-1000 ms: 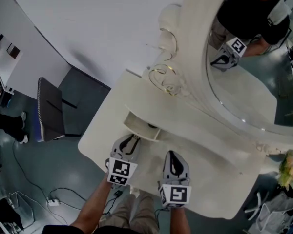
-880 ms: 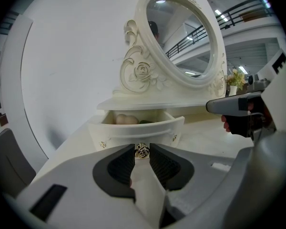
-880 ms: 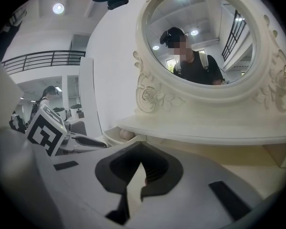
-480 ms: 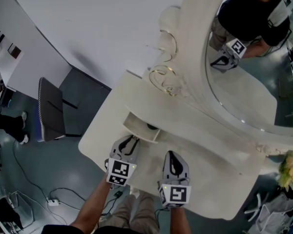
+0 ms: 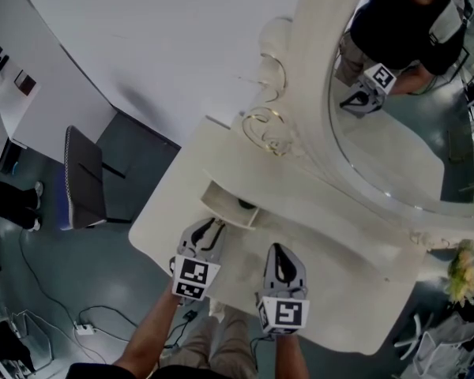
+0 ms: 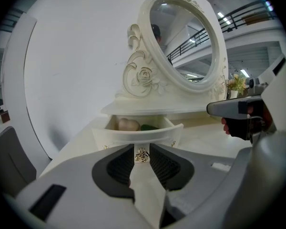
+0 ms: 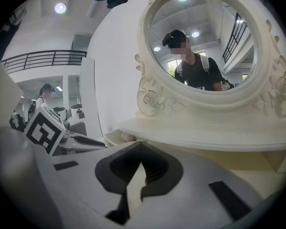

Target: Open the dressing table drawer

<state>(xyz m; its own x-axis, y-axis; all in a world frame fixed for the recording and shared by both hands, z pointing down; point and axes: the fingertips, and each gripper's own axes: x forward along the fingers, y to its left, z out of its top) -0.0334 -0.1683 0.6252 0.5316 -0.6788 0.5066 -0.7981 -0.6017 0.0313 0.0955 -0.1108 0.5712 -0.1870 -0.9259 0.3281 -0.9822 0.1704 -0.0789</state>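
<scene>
Half out already, the drawer [image 5: 223, 204] sits mid-frame; our left gripper [image 5: 213, 227] clamps its gold knob [image 6: 142, 155] to draw it toward us, while our right gripper [image 5: 276, 251] hangs shut and empty beside it.

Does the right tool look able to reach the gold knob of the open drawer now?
Probably not: the left tool is closed on the gold knob of the drawer, leaving the right tool no room there.
</scene>
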